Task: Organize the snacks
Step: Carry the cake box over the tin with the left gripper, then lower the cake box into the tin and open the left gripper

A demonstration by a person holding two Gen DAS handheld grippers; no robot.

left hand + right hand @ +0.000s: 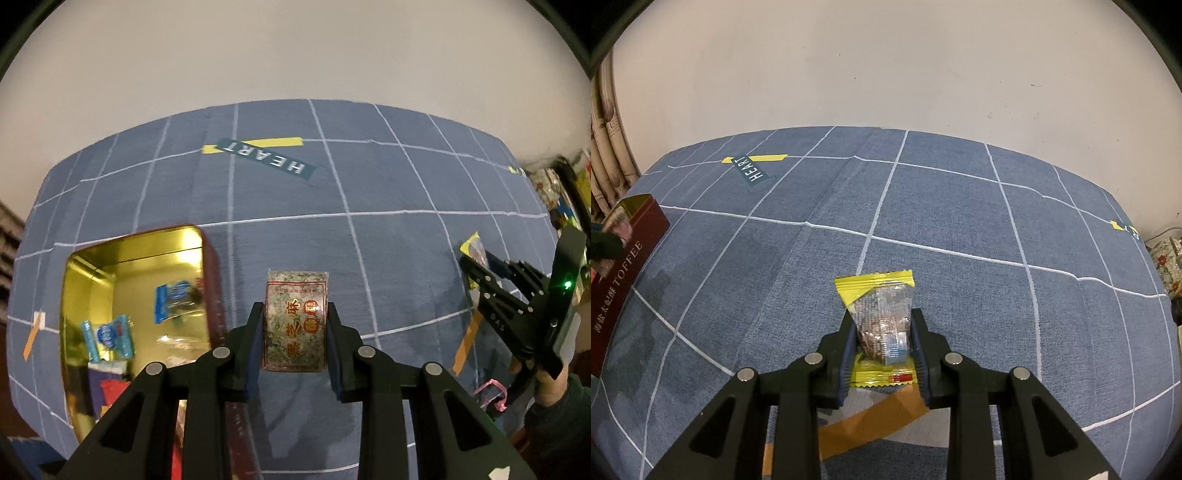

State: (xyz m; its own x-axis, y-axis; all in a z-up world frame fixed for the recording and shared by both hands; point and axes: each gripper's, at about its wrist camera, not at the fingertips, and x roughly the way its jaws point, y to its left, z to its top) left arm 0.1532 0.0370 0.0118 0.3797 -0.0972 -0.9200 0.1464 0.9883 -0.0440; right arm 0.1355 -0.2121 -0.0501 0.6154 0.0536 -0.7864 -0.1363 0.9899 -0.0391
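Note:
My left gripper (295, 310) is shut on a green-speckled snack packet with red print (295, 321), held above the blue checked tablecloth (388, 258), just right of an open tin (88, 266) with a gold inside. The tin holds several blue-and-white packets (110, 338). My right gripper (881, 317) is shut on a clear snack packet with yellow ends (881, 314), low over the cloth. The right gripper also shows at the right edge of the left wrist view (476, 269). The tin's red side, printed TOFFEE, shows at the left of the right wrist view (624, 269).
A HEART label with yellow tape (266, 157) lies on the cloth far from me. Orange tape strips (871, 417) mark the cloth near the right gripper. A white wall stands behind the table. Colourful clutter (565, 192) sits beyond the table's right edge.

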